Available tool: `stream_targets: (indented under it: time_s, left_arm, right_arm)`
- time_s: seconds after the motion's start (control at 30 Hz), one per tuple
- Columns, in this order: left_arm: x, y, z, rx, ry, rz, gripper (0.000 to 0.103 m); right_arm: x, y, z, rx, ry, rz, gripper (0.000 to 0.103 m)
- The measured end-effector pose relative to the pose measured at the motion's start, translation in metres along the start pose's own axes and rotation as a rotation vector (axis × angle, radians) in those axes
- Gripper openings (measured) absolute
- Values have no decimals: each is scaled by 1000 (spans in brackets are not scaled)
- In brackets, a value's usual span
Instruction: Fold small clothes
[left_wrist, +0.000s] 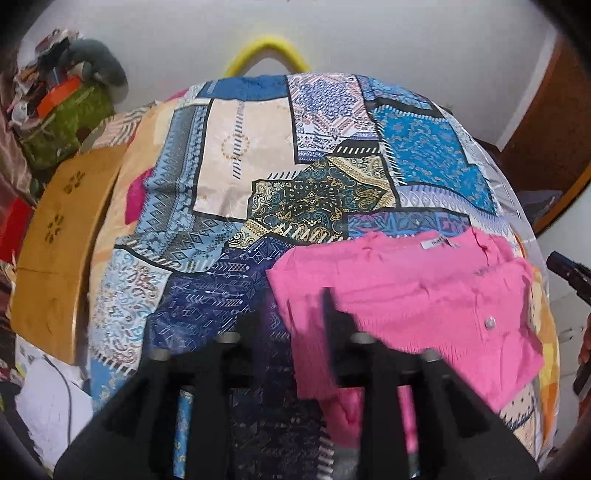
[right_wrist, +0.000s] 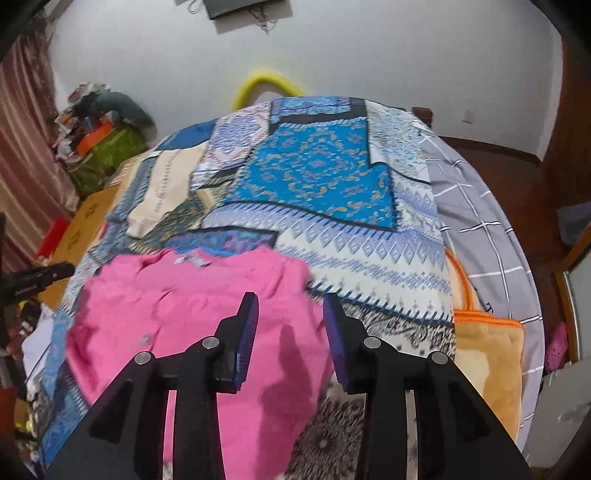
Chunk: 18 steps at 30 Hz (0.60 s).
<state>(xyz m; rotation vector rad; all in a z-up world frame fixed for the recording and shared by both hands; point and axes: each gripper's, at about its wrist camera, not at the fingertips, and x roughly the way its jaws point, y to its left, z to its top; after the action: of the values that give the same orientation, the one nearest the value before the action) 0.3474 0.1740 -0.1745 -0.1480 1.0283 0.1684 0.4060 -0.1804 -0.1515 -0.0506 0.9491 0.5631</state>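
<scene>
Because the pink garment (right_wrist: 192, 332) lies folded on the patchwork bedspread (right_wrist: 317, 184) near the bed's near edge, with neither tool gripping it, any slip from here would undo the fold rather than drop the item. The right tool (right_wrist: 290, 317) stands partly open, its pads apart over the garment's right edge with nothing pressed between them. The left tool (left_wrist: 291, 314) is also partly open; only one of its fingers (left_wrist: 328, 314) reads clearly against the pink cloth, the other being lost in blur over the dark blue patch. No cloth appears clamped there, although a pink strip below that finger sits close to the tool body and could be snagged. Risk one: if a pad drags on the soft, crinkled fabric as it is lifted away, the top layer would probably peel back and the fold would open. Risk two: the garment's near corner lies toward the near edge of the bed, so a pull in that direction could slide it off. Hard to make out: the garment's type, though a white label (left_wrist: 437, 242) and a small button (left_wrist: 489, 323) show; the number of layers; and the near hem, which both tool bodies cover. Motion blur softens both views.
</scene>
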Motion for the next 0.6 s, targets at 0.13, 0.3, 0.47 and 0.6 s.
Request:
stream_targets:
  time_s: [0.13, 0.3, 0.47, 0.6]
  left_arm:
    - [-16, -12, -15, 68, -16, 19, 58]
    - [-16, -25, -34, 115, 23, -2, 80]
    - [5, -40, -50, 171, 103, 17, 81]
    - [32, -49, -58, 201, 177, 35, 81]
  right_arm:
    - [-7, 16, -19, -51, 35, 27, 36]
    - [-1, 37, -48, -100, 108, 71, 38]
    - [21, 48, -71, -104, 185, 98, 38]
    - [40, 49, -77, -101, 221, 86, 38]
